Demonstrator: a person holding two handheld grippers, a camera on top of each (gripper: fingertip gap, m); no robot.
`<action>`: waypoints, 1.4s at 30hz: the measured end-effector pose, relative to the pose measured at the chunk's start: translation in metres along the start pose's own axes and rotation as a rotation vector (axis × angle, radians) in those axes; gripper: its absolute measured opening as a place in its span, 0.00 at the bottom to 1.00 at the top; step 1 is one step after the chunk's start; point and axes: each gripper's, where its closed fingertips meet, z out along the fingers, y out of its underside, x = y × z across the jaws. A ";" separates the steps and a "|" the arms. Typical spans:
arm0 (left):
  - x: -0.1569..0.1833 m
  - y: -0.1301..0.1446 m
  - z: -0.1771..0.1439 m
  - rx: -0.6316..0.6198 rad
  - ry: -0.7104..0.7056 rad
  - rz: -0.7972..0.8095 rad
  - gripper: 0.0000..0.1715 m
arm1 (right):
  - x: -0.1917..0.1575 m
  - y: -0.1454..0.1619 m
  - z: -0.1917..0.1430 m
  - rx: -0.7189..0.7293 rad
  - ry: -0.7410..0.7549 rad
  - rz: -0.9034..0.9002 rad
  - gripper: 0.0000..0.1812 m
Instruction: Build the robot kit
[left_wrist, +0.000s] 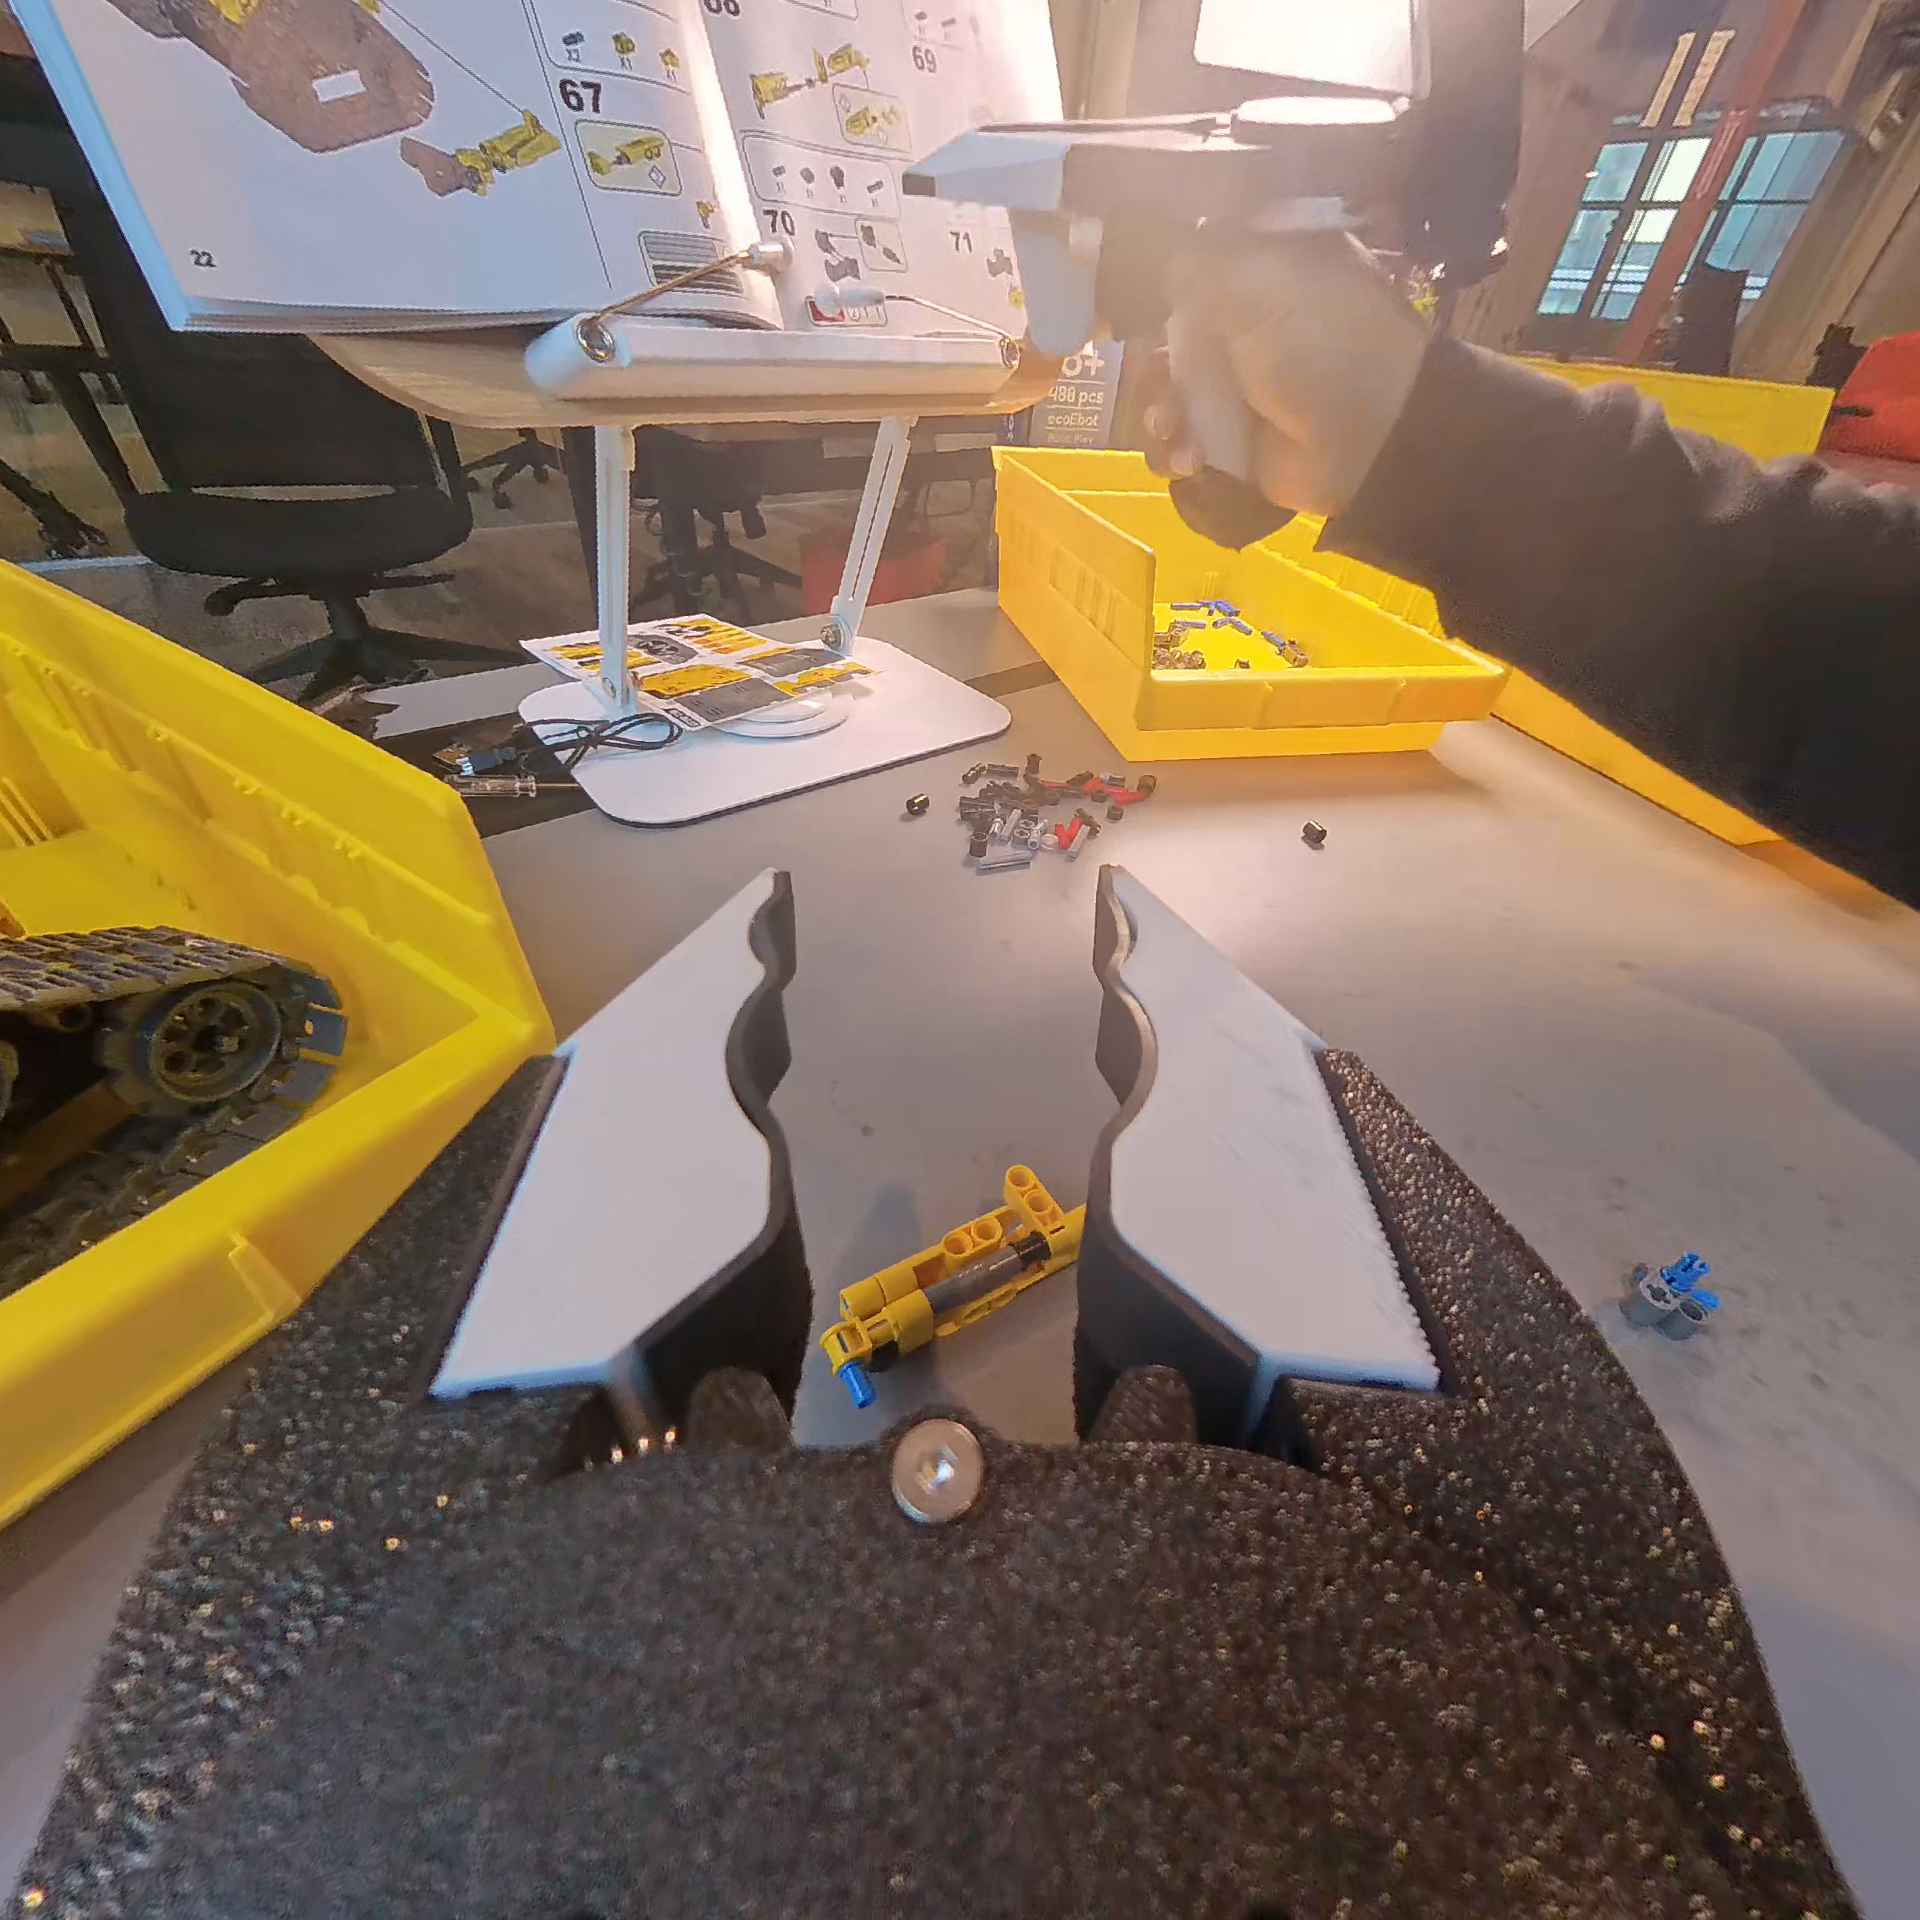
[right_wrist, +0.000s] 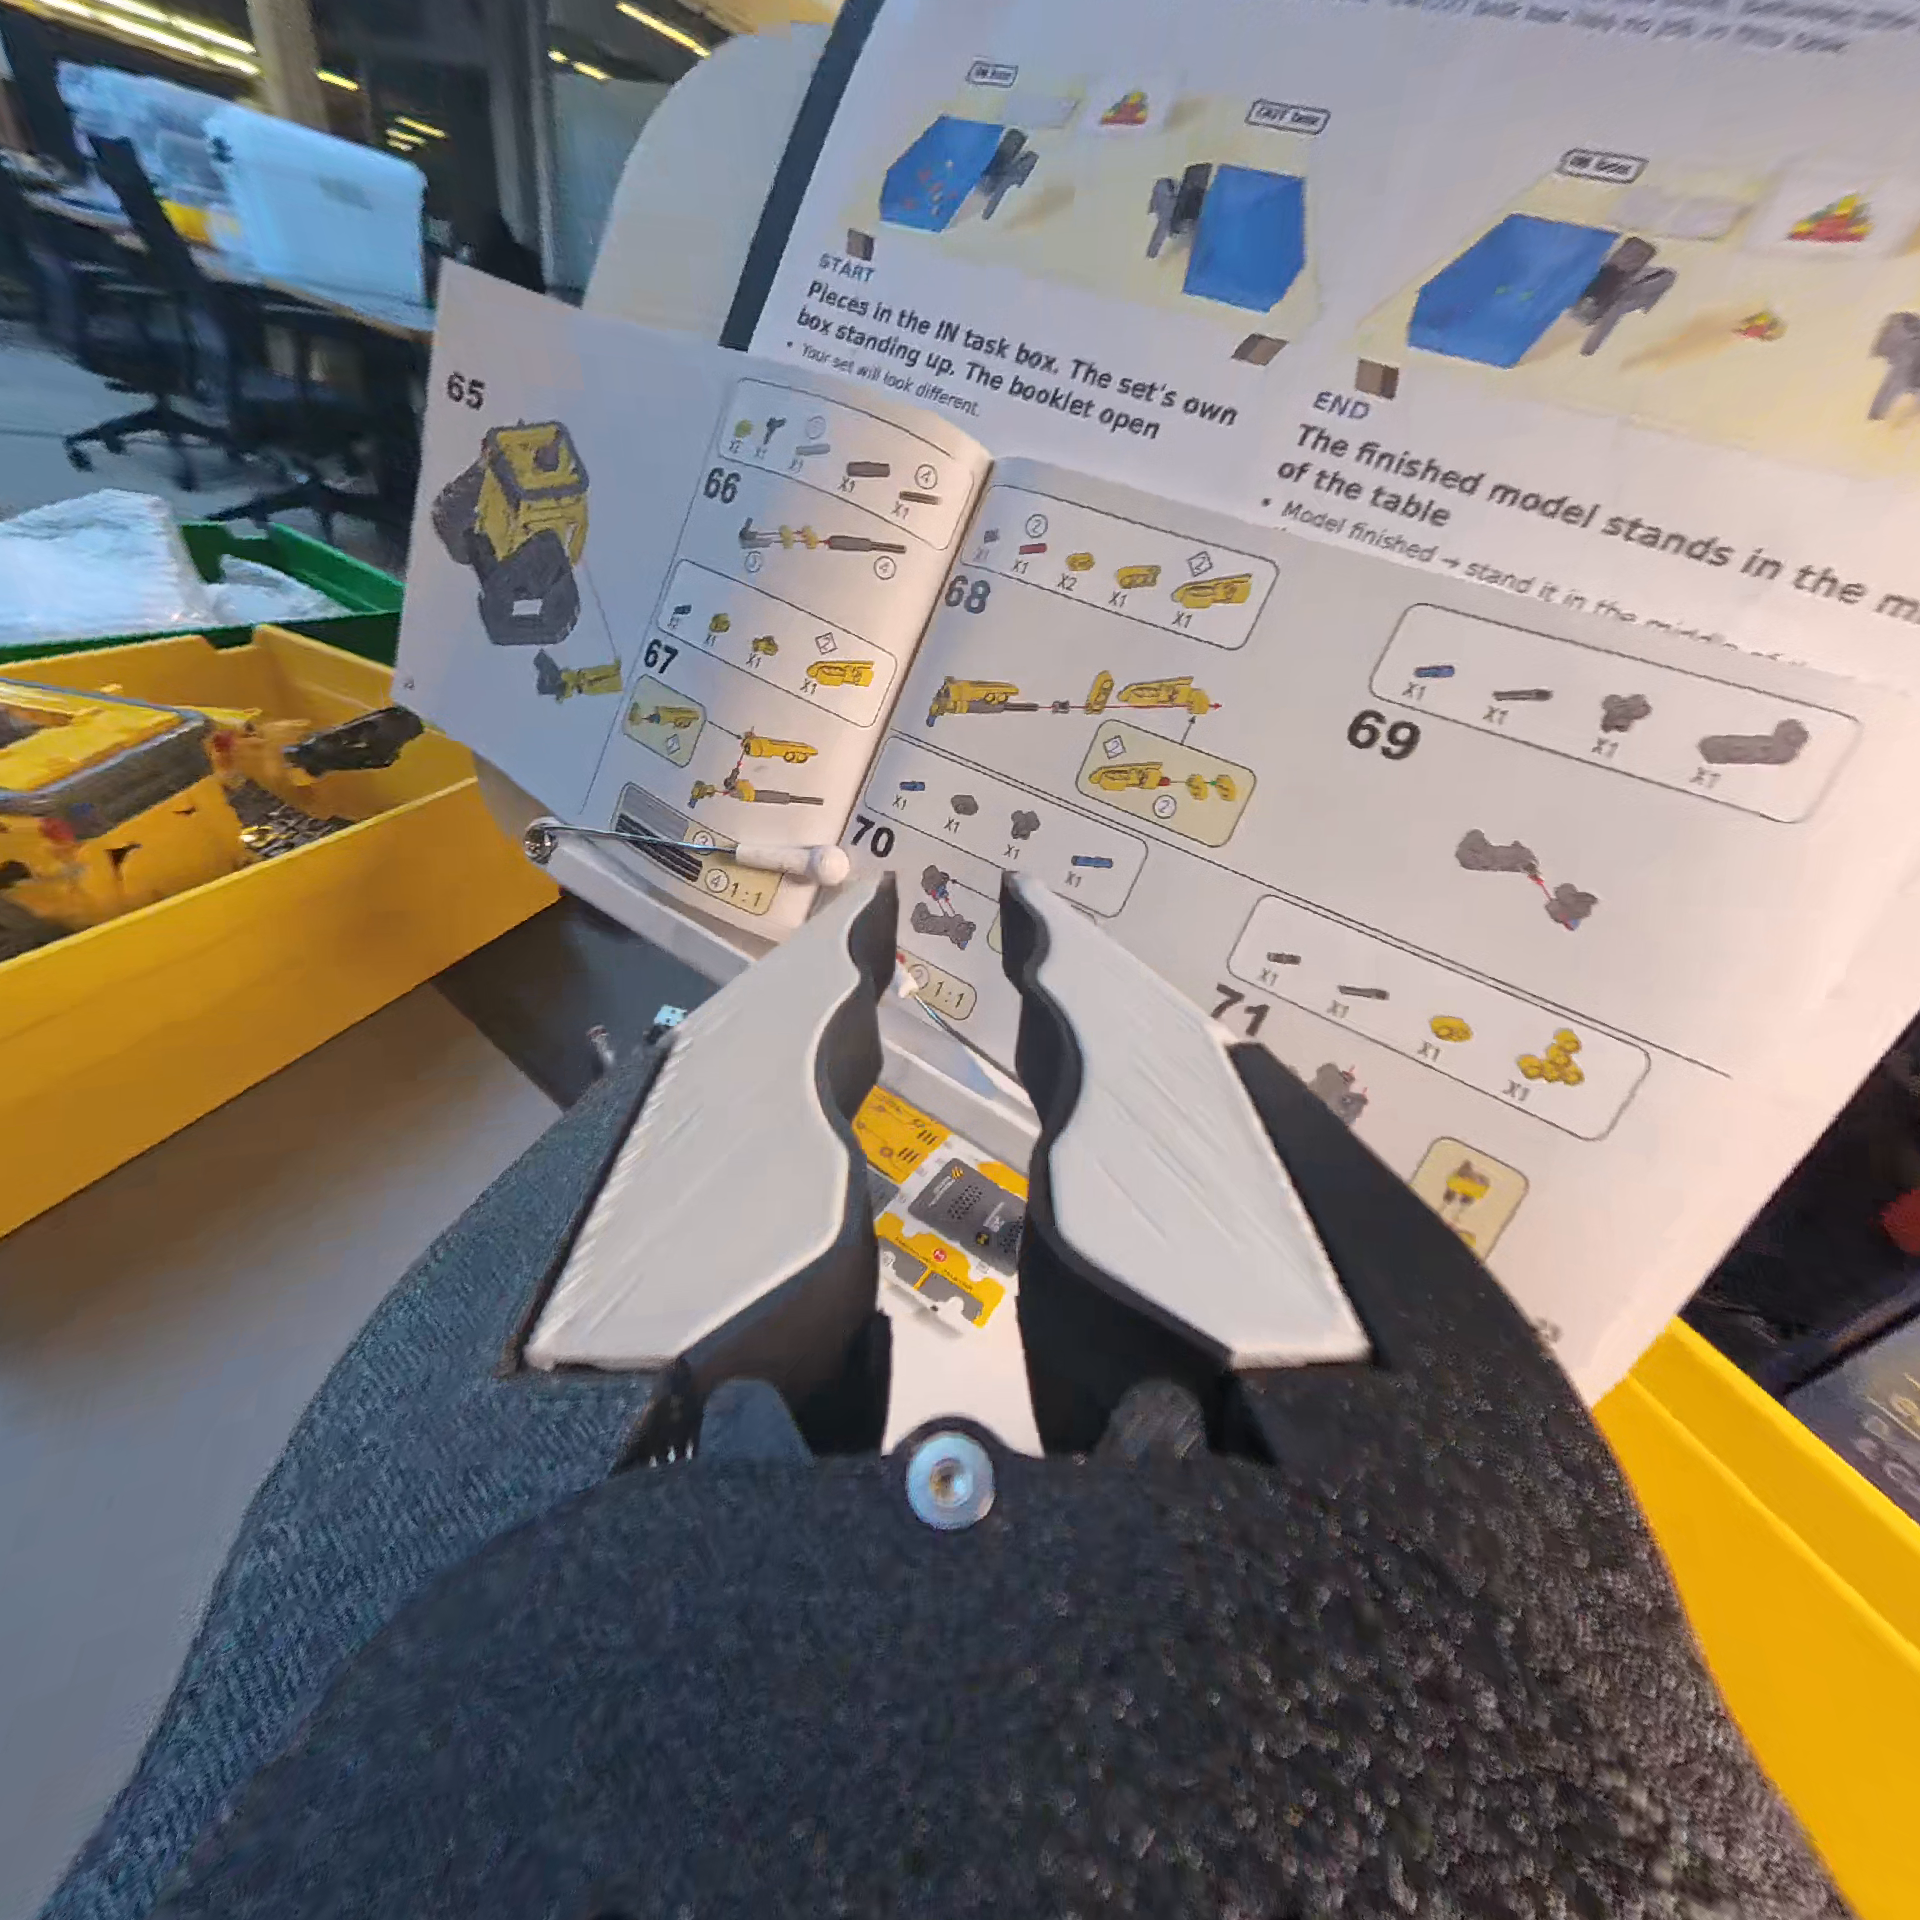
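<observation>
Far left counter edge: yellow bin (left_wrist: 312, 831) holding a partly built tracked model (left_wrist: 177, 1039), treads and wheel showing; the right wrist view shows its yellow body too.

Left gripper (left_wrist: 940, 914) hovers low over the grey counter (left_wrist: 1351, 1039), fingers (left_wrist: 675, 1122) spread wide, holding nothing. Between them, near their roots, a small yellow subassembly (left_wrist: 956, 1278) with a grey shaft and blue pin lies flat on the counter, touching neither finger as far as I can tell. A small blue-grey piece (left_wrist: 1668, 1294) lies apart to its right.

Mid counter toward the back: white book stand (left_wrist: 790, 727) with open instruction booklet (right_wrist: 831, 623), sticker sheet (left_wrist: 707, 670) on its base, loose pile of black, grey and red pins (left_wrist: 1039, 810) in front.

Right gripper (right_wrist: 948, 883) is raised in a hand (left_wrist: 1278, 374), aimed at the booklet pages, fingers a little apart with a narrow gap, empty.

Right back: second yellow bin (left_wrist: 1299, 707) with a few small parts.

Judging progress: model only partly built, subassembly not attached, many loose pieces left.
</observation>
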 end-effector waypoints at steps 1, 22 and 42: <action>0.000 0.000 0.000 0.000 -0.001 0.000 0.33 | 0.001 0.002 0.001 0.003 0.031 0.001 0.09; -0.003 0.000 0.000 0.001 0.000 -0.031 0.33 | -0.006 0.029 0.014 -0.095 0.098 0.023 0.04; 0.001 0.000 0.000 0.000 0.002 0.006 0.33 | -0.006 0.030 0.013 -0.086 0.083 0.028 0.05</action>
